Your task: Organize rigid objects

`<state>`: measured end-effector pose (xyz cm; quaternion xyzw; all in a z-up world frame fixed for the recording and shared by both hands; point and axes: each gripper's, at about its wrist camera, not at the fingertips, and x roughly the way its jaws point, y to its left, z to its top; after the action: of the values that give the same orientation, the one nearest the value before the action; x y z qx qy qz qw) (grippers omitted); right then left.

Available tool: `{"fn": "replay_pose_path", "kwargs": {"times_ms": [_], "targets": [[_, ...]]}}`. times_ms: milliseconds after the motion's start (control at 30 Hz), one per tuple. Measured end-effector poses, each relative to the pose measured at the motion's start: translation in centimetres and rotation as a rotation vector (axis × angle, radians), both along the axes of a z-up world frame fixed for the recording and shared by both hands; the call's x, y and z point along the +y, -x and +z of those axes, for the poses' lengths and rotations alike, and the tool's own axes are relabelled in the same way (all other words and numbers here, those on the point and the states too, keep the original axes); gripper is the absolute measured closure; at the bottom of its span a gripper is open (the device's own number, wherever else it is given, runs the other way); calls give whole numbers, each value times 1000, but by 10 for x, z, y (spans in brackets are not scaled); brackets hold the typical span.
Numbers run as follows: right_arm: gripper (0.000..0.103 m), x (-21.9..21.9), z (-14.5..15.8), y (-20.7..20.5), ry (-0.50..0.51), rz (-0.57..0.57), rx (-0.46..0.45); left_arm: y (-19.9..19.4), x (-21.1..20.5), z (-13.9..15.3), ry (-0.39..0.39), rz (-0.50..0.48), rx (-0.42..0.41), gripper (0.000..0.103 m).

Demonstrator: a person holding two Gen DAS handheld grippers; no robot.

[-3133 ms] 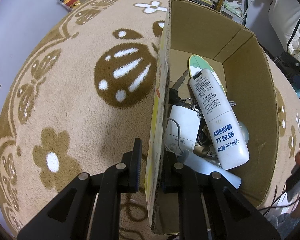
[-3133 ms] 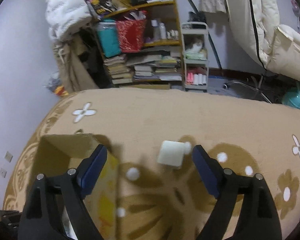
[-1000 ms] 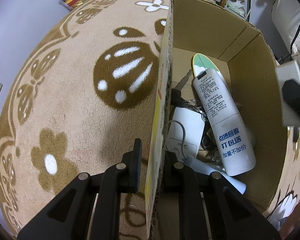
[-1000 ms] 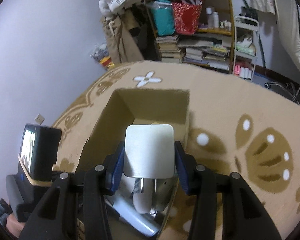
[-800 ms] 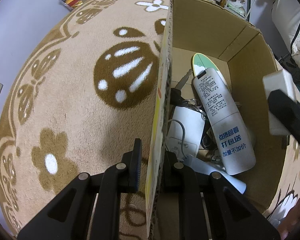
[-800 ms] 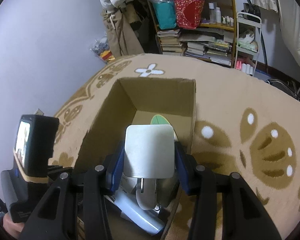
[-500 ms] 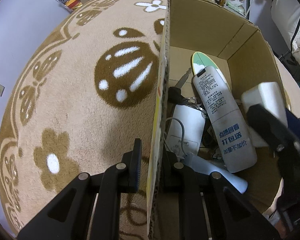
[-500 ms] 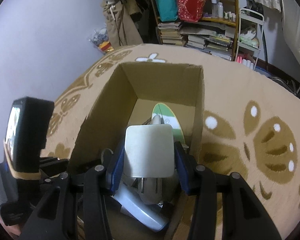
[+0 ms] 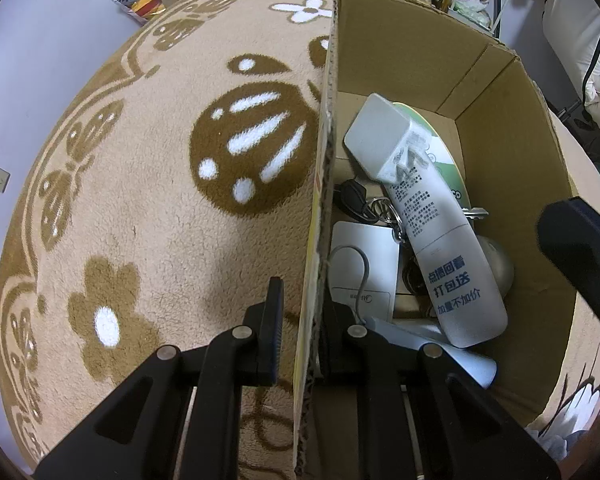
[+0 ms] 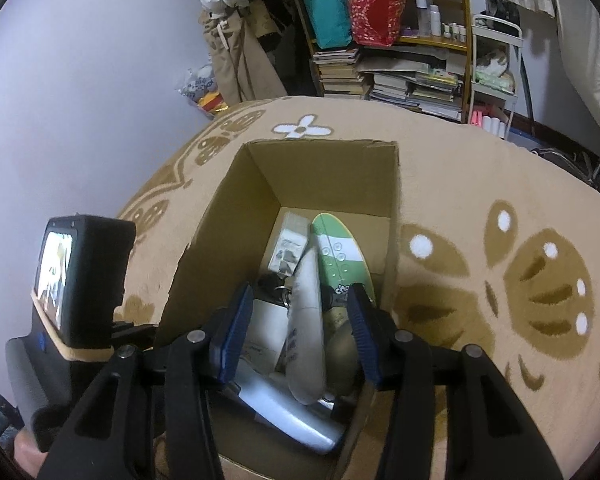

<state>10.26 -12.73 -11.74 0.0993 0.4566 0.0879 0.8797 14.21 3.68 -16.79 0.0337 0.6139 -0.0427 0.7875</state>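
An open cardboard box (image 9: 512, 184) stands on the patterned rug. My left gripper (image 9: 302, 300) is shut on the box's near-left wall, one finger outside and one inside. A white square block (image 9: 380, 136), slightly blurred, lies at the far end of the box on the white bottle (image 9: 452, 264) and the green-and-white board (image 10: 340, 256). Keys (image 9: 374, 206) and a white flat box with a cable (image 9: 360, 264) lie beside them. My right gripper (image 10: 298, 332) hovers over the box with its jaws opening and nothing between the pads; the block (image 10: 290, 240) sits beyond them.
The beige rug (image 9: 140, 200) with brown flower shapes surrounds the box. A bookshelf (image 10: 400, 52) with stacked books, bags and hanging clothes stands against the far wall. The left hand-held unit with its small screen (image 10: 72, 280) is at the box's left side.
The right gripper brought the white block over the box, opened and let it go; the block now lies at the far end of the box. The left gripper kept its hold.
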Motion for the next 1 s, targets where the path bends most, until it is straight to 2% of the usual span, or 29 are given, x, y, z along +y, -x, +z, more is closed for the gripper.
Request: {"fn": "replay_pose_path", "kwargs": {"times_ms": [133,333,533,600,733,767,867,1000], "targets": [[39,-4,5,3,8,-3,-14,1,0,0,0,-1,-2,88],[22,-11,13,10,20,-17,-55,5,-1,8,-6,-6,-17,88],[19,-18,17,13,-9,-2,-28,13,-8,32,-23,-38,-107,85],[14,-20,20,16,0,-14,-41,17,-11,39,-45,-55,-134,80],[0,-26,27,25,21,-48,-67,25,-15,53,-53,-74,-188,63],[0,-29,28,27,23,-55,-67,28,-16,58,-62,-78,-210,54],[0,-35,32,34,21,-68,-69,37,-19,73,-82,-88,-286,38],[0,-43,40,48,29,-96,-102,48,-21,89,-68,-99,-335,29]]}}
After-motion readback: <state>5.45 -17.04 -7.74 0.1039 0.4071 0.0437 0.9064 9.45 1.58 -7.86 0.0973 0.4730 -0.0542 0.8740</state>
